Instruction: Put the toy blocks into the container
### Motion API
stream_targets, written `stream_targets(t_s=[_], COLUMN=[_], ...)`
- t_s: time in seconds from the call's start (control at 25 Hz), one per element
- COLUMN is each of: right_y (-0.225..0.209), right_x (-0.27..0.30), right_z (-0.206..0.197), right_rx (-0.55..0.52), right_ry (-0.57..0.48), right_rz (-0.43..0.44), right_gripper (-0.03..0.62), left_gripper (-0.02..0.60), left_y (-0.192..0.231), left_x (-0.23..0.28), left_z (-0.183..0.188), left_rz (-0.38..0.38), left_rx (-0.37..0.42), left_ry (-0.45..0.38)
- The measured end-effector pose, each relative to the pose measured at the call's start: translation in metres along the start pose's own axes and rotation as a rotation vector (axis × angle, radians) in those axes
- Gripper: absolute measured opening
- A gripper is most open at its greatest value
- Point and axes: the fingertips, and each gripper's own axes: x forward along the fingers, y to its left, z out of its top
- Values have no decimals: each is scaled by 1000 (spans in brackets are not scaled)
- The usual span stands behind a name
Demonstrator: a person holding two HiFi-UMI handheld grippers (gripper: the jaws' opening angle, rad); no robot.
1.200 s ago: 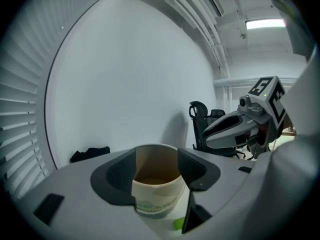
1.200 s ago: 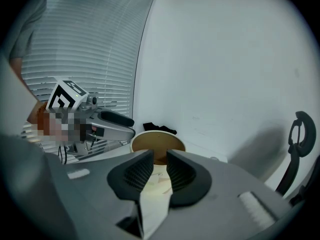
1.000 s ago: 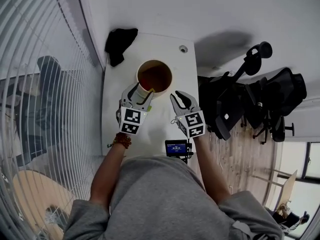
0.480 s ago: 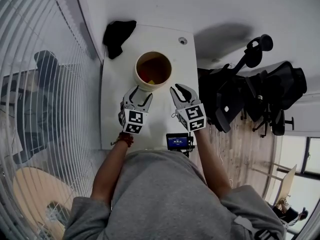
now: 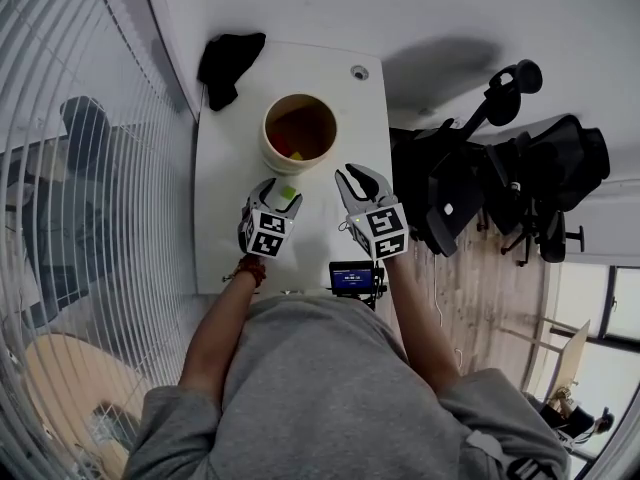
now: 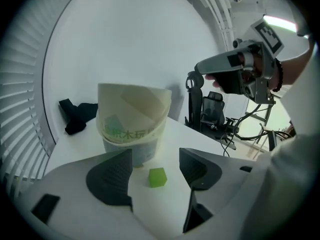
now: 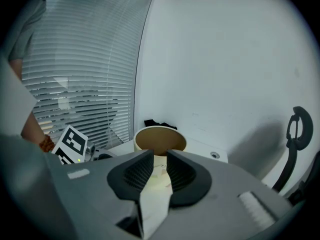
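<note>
My left tool [image 6: 155,160], jaws just opened wide, straddles the green block [image 6: 157,177], untouched on the table [image 6: 200,140] beside the container [image 6: 134,119]. I judge it light, rigid, smooth: grip opposite flat faces. Right tool [image 7: 160,170] narrowly parted, empty.

The person wore a grey sweatshirt [image 5: 320,388] and a reddish beaded bracelet [image 5: 247,267]. The left gripper [image 5: 280,193] and right gripper [image 5: 352,173] were pale grey, with dark ribbed fingers [image 6: 110,176].

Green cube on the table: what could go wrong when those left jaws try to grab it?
The left gripper has just been opening its jaws; the green cube lies between them, untouched. If one jaw meets it first, it may slide aside. The container stands just behind, so reaching further could bump it.
</note>
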Motion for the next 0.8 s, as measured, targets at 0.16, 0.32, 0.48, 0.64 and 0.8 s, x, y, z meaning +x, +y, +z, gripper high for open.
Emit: stream_targets(t_s=[0.16, 0.32, 0.48, 0.64, 0.8], right_y=[-1, -7, -11, -7, -7], right_x=[-5, -14, -18, -20, -25], right_z=[-2, -5, -11, -11, -6], right_rx=[6, 22, 25, 18, 22], right_ry=[0, 5, 16, 12, 16], right_rz=[-6, -17, -29, -23, -25], right_gripper=[91, 91, 91, 91, 91], left_gripper=[287, 285, 285, 285, 272], left_y=[-2, -8, -9, -6, -4], left_x=[10, 19, 27, 28, 29], left_z=[-13, -28, -42, -53, -49], left_rz=[8, 3, 1, 11, 24], left_rx=[-4, -12, -24, -34, -51], left_ry=[37, 99, 142, 165, 175])
